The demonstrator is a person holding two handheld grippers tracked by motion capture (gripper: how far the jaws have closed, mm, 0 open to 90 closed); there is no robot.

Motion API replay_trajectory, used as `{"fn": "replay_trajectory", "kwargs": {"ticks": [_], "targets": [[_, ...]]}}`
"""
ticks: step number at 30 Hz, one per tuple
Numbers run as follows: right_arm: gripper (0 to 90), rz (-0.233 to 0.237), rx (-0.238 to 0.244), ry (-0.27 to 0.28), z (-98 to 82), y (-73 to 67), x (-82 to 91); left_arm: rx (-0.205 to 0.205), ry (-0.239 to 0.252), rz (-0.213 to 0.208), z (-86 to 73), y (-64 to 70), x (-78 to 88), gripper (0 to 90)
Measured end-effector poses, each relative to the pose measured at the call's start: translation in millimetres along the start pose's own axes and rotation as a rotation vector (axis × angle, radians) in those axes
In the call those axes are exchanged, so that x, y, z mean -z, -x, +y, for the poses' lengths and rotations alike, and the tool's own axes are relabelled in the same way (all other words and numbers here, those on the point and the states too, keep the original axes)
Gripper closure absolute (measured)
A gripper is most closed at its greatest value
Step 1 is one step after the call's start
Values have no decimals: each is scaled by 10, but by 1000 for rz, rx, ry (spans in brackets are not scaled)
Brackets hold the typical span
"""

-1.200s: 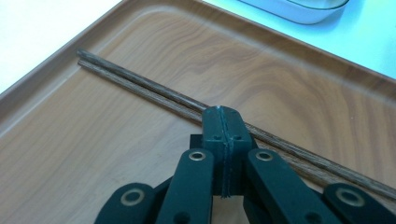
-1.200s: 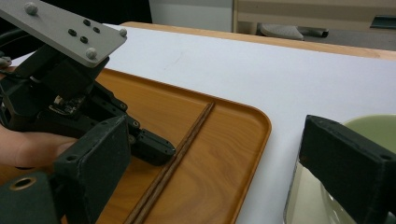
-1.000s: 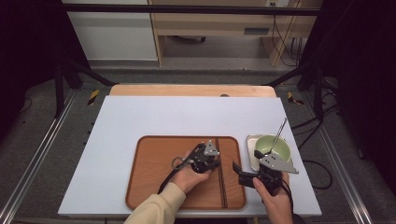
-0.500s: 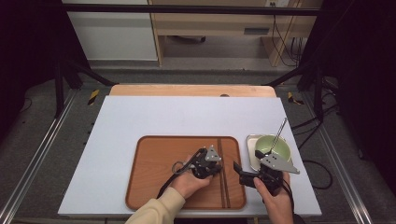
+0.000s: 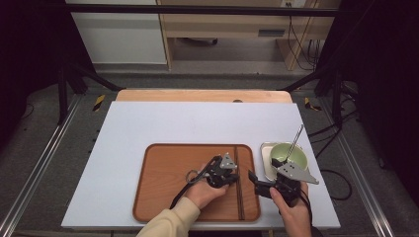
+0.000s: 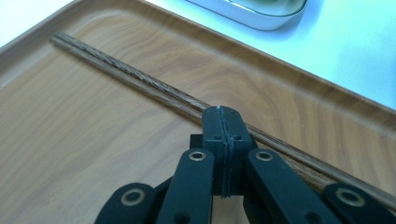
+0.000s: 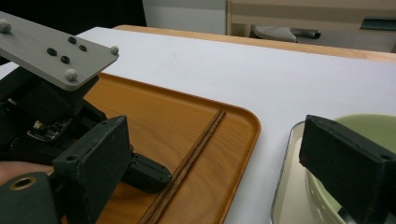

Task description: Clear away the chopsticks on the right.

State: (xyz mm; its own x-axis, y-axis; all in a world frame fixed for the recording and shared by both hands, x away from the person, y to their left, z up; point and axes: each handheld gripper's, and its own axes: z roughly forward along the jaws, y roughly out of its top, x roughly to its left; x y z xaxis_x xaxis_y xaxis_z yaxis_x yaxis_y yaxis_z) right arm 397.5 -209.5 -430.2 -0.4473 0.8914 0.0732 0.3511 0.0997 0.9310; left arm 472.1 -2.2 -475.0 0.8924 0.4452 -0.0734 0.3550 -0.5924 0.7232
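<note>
High view: brown tray (image 5: pixel 168 197) sits lower centre of the frame on the white surface (image 5: pixel 173 123). A pair of chopsticks (image 5: pixel 238 187) lies along the tray's right side, running top to bottom of the picture. Left tongs (image 5: pixel 232 178) are over the tray, tips right at the chopsticks. Right tongs (image 5: pixel 257 180) hang just right of the tray's right rim, lower right of centre. Green bowl (image 5: pixel 291 155) stands in a metal dish (image 5: pixel 266 163) right of the tray, a thin metal rod (image 5: pixel 295 140) leaning out of it.

Left gripper view: left tongs (image 6: pixel 223 122) are pressed together, nothing between them, tips touching or just over the chopsticks (image 6: pixel 140 79), which cross the frame diagonally from upper left to lower right. Can't tell if there's actual contact.

Right gripper view: right tongs (image 7: pixel 224 154) stand wide apart, empty. Chopsticks (image 7: pixel 196 144) and tray rim (image 7: pixel 254 128) lie between them in the picture; bowl (image 7: pixel 373 123) at right edge.
</note>
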Motion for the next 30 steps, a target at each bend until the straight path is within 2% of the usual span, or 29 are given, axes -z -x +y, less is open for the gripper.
{"fn": "replay_trajectory", "kwargs": {"ticks": [13, 20, 22, 26, 29, 30], "targets": [[93, -11, -6, 4, 3, 28, 19, -20, -18, -17, 11, 79, -7, 900], [93, -15, -6, 6, 6, 50, 31, -24, 4, -25, -2, 131, 3, 900], [93, -21, -11, 5, 14, 69, 54, -40, 4, -19, 4, 125, 33, 900], [92, -47, -11, -8, 63, 141, 121, -44, 35, -1, -17, 118, 129, 899], [89, -67, -8, -17, 140, 248, 182, -42, 61, 13, -74, 80, 240, 898], [88, -71, 7, -18, 172, 300, 197, -43, 67, 21, -103, 62, 288, 895]]}}
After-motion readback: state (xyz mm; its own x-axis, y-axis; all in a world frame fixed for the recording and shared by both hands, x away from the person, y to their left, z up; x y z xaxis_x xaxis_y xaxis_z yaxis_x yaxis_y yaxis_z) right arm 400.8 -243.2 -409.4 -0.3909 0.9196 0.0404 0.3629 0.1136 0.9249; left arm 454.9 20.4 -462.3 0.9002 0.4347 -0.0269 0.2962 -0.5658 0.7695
